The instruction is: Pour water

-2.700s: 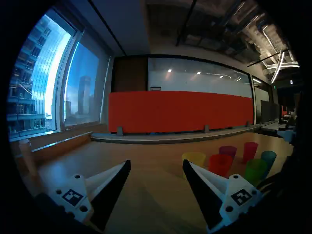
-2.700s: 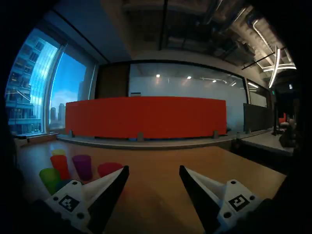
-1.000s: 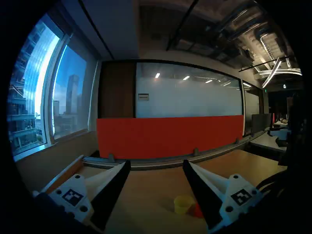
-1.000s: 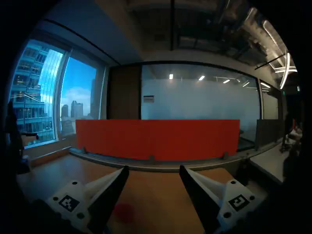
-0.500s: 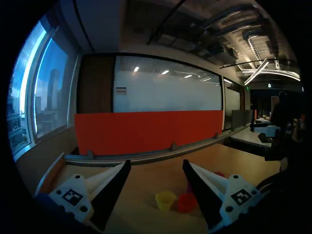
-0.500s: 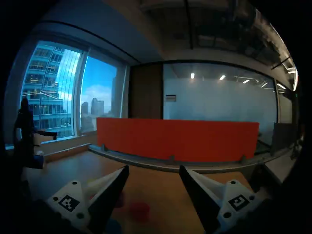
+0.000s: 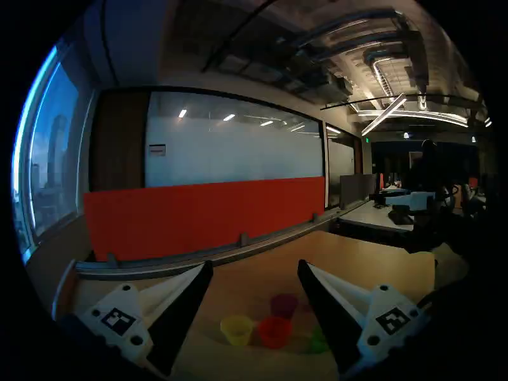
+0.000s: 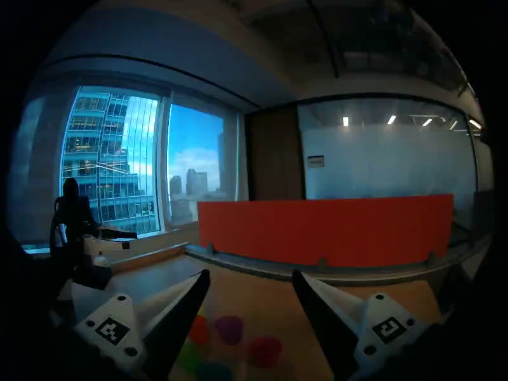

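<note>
Cups (image 7: 274, 331): small plastic tumblers, clustered on the wooden table (image 7: 381, 260). All are upright, long axis vertical, mouths up.

Left gripper view: the yellow cup (image 7: 237, 329) stands just beside the red cup. The purple cup (image 7: 284, 305) is behind them, and the green cup (image 7: 317, 340) is partly hidden by a finger. The cluster sits low, framed between the two fingers but well apart from their tips.

Left gripper (image 7: 254, 295): jaws spread wide, nothing held. Right gripper (image 8: 251, 301): the same, spread and empty.

Right gripper view: the cluster again lies low between the fingers, closer to the bottom edge. Colours are muddy in the dim light, so matching each cup across the two views is unsafe.

Both grippers are held above the table and point roughly level toward the orange partition (image 7: 203, 216). The cups therefore lie forward and down from either set of jaws.

Judgement: the right gripper is possibly the nearer, though the margin is slim. A grasp calls for a drop toward the table, then a level approach so the fingers straddle one cup's wall. The tight spacing makes knocking a neighbour the main risk. Whether any cup holds water cannot be told.
</note>
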The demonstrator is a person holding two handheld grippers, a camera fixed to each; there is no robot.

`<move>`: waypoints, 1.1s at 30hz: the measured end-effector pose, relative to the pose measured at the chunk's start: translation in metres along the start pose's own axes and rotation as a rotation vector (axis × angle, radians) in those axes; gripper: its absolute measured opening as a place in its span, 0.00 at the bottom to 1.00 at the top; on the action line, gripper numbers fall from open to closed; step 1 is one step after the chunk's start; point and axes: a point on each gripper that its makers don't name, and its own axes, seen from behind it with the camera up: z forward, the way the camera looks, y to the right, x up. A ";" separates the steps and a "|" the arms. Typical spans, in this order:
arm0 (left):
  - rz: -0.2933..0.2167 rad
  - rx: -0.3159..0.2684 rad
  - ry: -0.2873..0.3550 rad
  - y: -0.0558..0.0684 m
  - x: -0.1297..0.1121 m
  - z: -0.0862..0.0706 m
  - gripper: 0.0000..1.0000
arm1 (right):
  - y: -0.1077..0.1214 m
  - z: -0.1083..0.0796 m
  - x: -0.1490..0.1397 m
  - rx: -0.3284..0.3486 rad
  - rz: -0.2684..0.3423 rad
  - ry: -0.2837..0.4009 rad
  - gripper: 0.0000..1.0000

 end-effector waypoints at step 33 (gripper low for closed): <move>0.073 -0.271 -0.164 0.060 -0.058 0.010 0.99 | -0.034 -0.018 -0.064 0.213 -0.154 -0.263 1.00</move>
